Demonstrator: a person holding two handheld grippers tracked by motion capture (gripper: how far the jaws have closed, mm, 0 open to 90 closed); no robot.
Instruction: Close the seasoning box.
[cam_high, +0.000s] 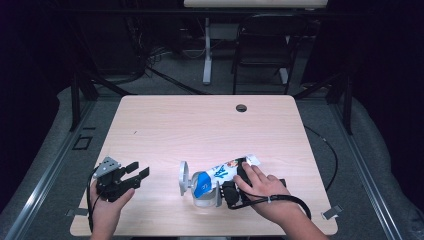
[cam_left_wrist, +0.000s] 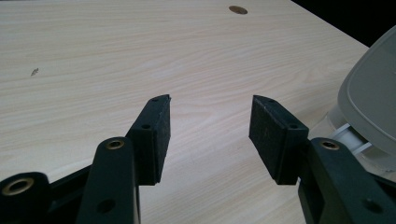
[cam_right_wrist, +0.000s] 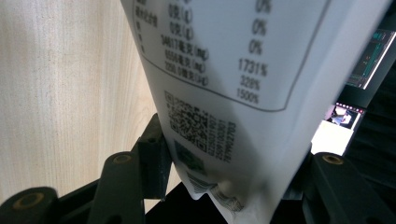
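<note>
A white pouch with a blue end and colourful print (cam_high: 225, 172) lies slanted at the table's front, its blue end over a grey canister (cam_high: 202, 197) whose round lid (cam_high: 184, 177) stands flipped open. My right gripper (cam_high: 225, 189) is shut on the pouch from the near side, a hand over it. In the right gripper view the pouch's back (cam_right_wrist: 224, 70), with a printed table and a QR code, sits between the jaws of my right gripper (cam_right_wrist: 229, 154). My left gripper (cam_high: 140, 170) rests at the front left, open and holding nothing (cam_left_wrist: 210, 112). The canister (cam_left_wrist: 373, 102) shows at its right.
The light wooden table (cam_high: 200, 125) has a cable hole (cam_high: 241, 108) near its far edge. A black chair (cam_high: 262, 45) and a desk leg (cam_high: 207, 55) stand beyond it. A black cable (cam_high: 331, 150) loops off the right side.
</note>
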